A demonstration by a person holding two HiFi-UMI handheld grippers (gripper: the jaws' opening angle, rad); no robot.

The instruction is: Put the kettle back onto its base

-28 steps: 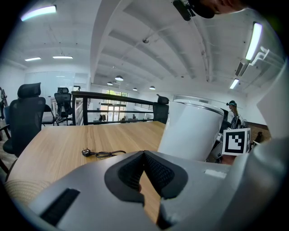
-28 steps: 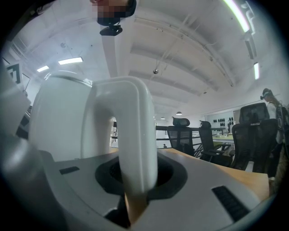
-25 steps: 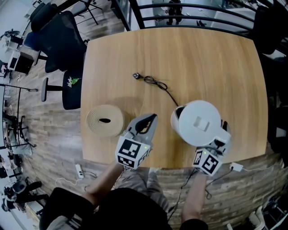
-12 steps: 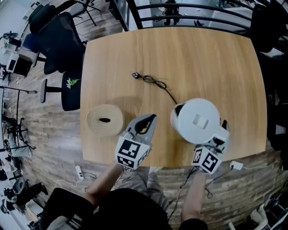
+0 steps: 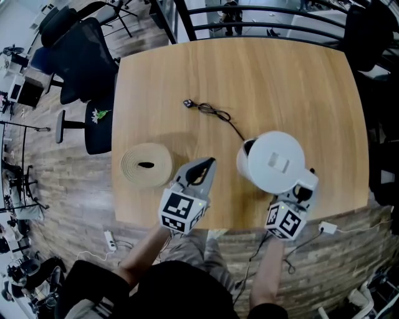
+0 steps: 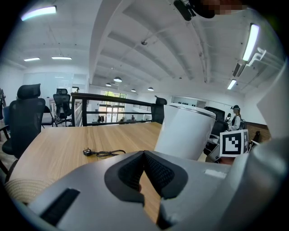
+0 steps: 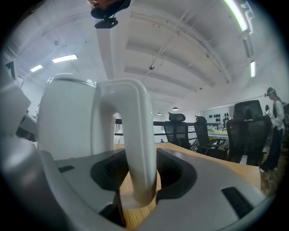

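Note:
The white kettle (image 5: 273, 161) stands upright on the wooden table (image 5: 249, 75), near its front right edge. Its base is hidden beneath it; a black cord (image 5: 215, 114) with a plug runs out from under the kettle. My right gripper (image 5: 304, 187) is at the kettle's handle (image 7: 135, 135), which stands between the jaws. The jaws are opening and a gap shows beside the handle. My left gripper (image 5: 209, 164) hovers left of the kettle (image 6: 187, 131), shut with nothing in it (image 6: 144, 155).
A round beige coiled mat (image 5: 146, 166) lies at the table's front left. Black office chairs (image 5: 87, 56) stand off the table's left side and a dark railing (image 5: 262, 12) runs behind it. The front edge lies just below both grippers.
The right gripper's jaws have spread apart around the kettle's handle. The kettle and the left gripper have stayed where they were.

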